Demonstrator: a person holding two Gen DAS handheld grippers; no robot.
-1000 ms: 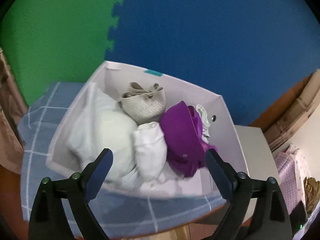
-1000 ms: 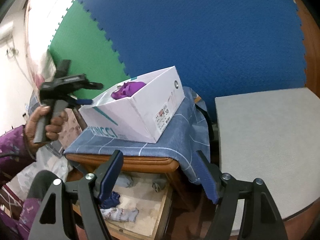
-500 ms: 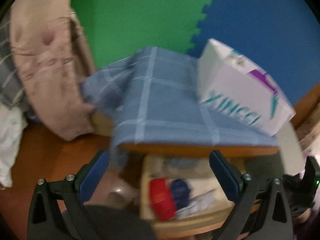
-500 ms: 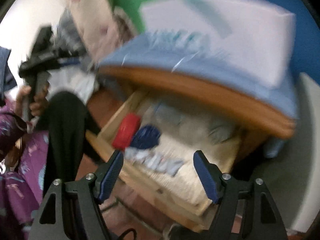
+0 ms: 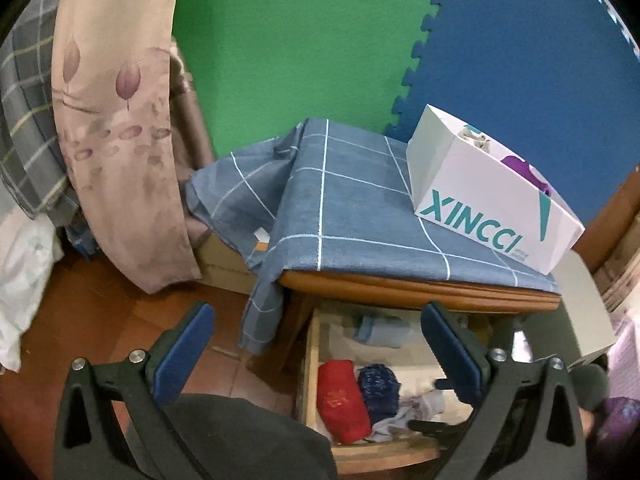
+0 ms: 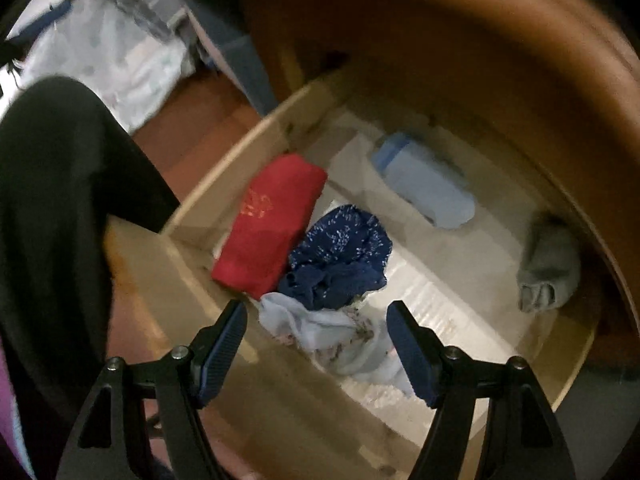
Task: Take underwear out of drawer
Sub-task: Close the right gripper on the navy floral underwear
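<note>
Both grippers are standing apart and empty: right gripper (image 6: pixel 316 334) is hanging over the open drawer (image 6: pixel 224 160), left gripper (image 5: pixel 316 338) is opening wider. Underwear (image 6: pixel 340 256) is lying inside the drawer.

Left view is sharp and evenly lit; right view is dim and motion-blurred, both with dark, bent fisheye edges.

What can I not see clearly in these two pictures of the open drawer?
- Drawer, left wrist view: its right part is hidden behind the left claw finger and body.
- Pale blue garment, right wrist view: its near end is covered by the right claw finger; motion blur hides its pattern.
- Grey garment, right wrist view: blurred and in shadow; its kind is unclear.
- White box, left wrist view: most contents are hidden by its walls.
</note>
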